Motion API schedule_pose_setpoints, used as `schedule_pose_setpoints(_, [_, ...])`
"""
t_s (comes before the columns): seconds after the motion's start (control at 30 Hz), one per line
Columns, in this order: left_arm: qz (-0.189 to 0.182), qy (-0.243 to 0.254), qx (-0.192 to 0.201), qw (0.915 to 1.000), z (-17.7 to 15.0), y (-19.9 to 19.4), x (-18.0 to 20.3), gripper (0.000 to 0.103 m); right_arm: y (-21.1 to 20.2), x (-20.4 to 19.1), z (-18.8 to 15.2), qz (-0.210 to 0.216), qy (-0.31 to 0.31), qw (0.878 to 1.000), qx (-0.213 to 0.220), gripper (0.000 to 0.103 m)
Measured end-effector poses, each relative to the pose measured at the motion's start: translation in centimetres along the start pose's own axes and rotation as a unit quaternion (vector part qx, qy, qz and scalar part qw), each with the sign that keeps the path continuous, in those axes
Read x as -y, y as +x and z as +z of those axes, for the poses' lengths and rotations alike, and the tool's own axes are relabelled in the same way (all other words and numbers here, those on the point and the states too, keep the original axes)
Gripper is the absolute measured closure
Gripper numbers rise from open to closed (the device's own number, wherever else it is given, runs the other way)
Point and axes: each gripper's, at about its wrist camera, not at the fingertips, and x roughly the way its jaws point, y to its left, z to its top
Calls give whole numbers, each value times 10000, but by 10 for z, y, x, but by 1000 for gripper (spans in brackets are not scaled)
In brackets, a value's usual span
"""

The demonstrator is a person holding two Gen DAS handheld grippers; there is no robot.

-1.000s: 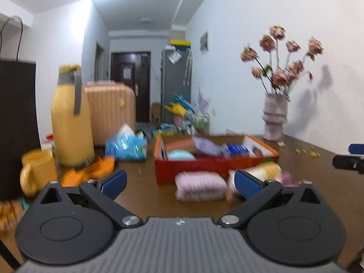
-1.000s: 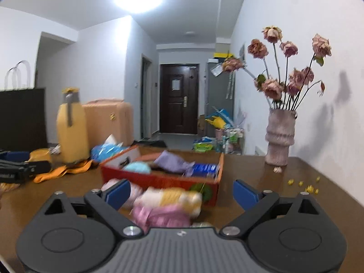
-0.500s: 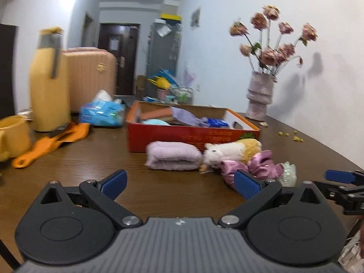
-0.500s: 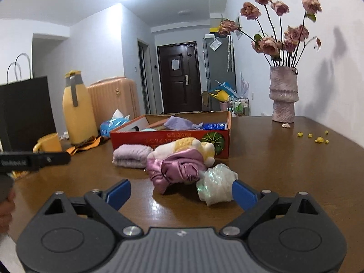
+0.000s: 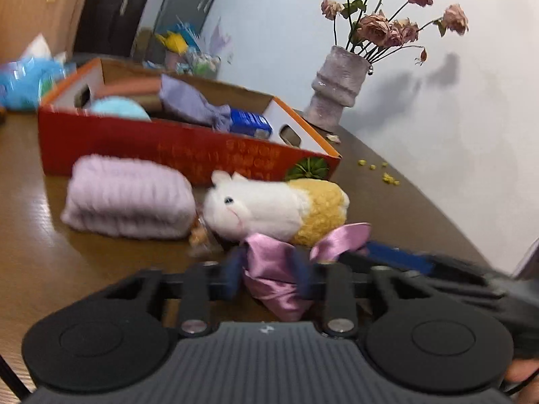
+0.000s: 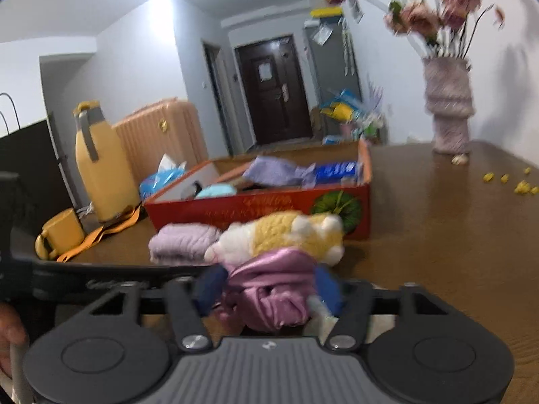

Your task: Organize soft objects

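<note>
1. Left wrist view: half a second ago the left gripper [image 5: 269, 277] stood wide open, well back from the pile; now its blue fingers [image 5: 232, 277] have closed onto the pink satin cloth [image 5: 269, 269], which bulges between and ahead of them.
2. Just beyond the fingertips lies the white-and-yellow plush toy [image 5: 269, 205], touching the cloth. To the left of it is the folded lilac towel [image 5: 129, 198], and behind both stands the red cardboard box [image 5: 188, 153].
3. The box front carries orange printed characters, too blurred to read, and a green pumpkin picture at its right end. A blue packet [image 5: 251, 124] inside has white lettering that is not legible.
4. To the right of the fingers, the other gripper's blue finger and black body reach in beside the cloth. It was farther right before.
5. Right wrist view: the right gripper [image 6: 269, 291] was open earlier with the cloth ahead of it; now its fingers [image 6: 209, 288] press the same pink satin cloth [image 6: 269, 298] from both sides.
6. The plush toy [image 6: 286, 237] rests just past the fingertips, the lilac towel [image 6: 182, 242] is ahead to the left, and the red box [image 6: 262, 207] is behind them.
7. The vase of dried roses [image 6: 448, 107] stands far ahead to the right on the wooden table [image 6: 438, 252].
8. The box lettering is unreadable here too.
</note>
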Motion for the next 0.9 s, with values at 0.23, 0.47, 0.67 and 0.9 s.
schedule_pose_setpoints(0.23, [148, 356, 68, 9992, -22, -58, 3, 93, -11, -23, -21, 498, -302, 9977, -352, 83])
schedule_pose_setpoints(0.47, [622, 932, 167, 9936, -65, -98, 30, 93, -42, -35, -33, 562, -60, 9982, -221, 59])
schedule_pose_setpoints(0.67, [889, 1390, 204, 9861, -83, -96, 43, 93, -34, -34, -23, 398, 589, 9973, -179, 72])
schedule_pose_setpoints(0.9, [213, 433, 364, 9982, -75, -124, 17, 63, -40, -34, -47, 106, 457, 9985, -270, 85])
